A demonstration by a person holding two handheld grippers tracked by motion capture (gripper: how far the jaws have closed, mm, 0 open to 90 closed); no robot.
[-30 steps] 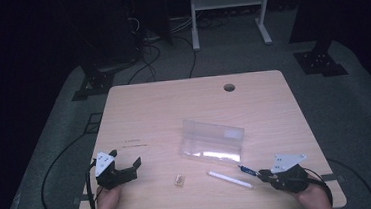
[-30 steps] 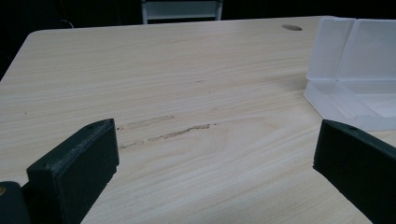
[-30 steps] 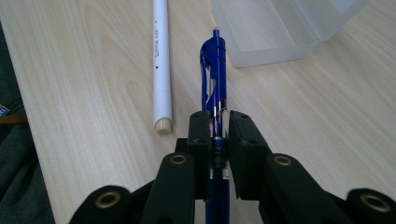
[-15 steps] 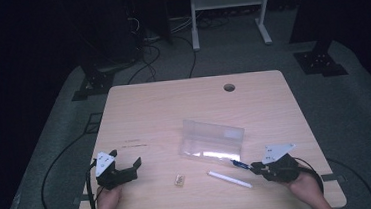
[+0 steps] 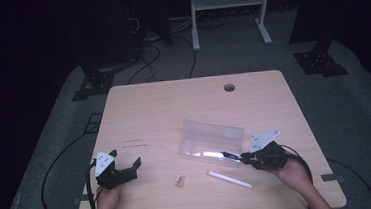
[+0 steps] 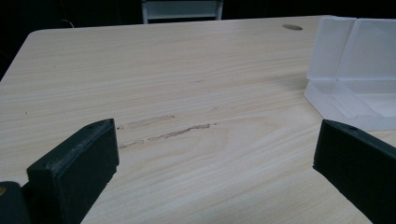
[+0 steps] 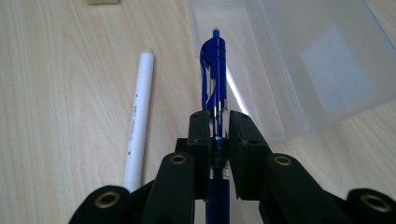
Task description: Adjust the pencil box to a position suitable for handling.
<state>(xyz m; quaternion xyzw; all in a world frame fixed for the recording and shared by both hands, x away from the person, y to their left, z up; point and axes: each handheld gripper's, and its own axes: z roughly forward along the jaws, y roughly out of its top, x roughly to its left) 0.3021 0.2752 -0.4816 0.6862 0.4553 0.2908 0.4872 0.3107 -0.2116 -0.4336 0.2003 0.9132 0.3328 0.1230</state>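
**At the box's near edge: pen pinched, nose toward the open case**

Just beside the right tool [image 5: 246, 157] we have the clear plastic box [image 5: 211, 138], lid standing open, its shallow tray facing our side of the worktop [image 5: 163, 106]. Our right tool pinches a blue pen [image 7: 214, 74] across its barrel, jaws pressed onto it. The pen's long axis runs straight out along the jaws, clip end leading, tail hidden under the tool body. In the right gripper view the pen's leading end sits at the tray's near wall, slightly left of the tray's middle; whether it already crosses the rim we cannot tell. So the box lies ahead and a bit to the right of the pen, long side roughly across the pen's line.

A white pen [image 7: 139, 112] lies flat on the worktop left of the blue one in that view, nearly parallel, apart from it. A small tan eraser [image 5: 180, 179] lies further toward our left hand.

Our left tool [image 5: 127, 168] rests on the worktop, jaws spread wide, nothing between them, well apart from the box. Right hand is clearly nearer. Our judgement: next move needs the pen swung in line with the tray's long side before lowering.
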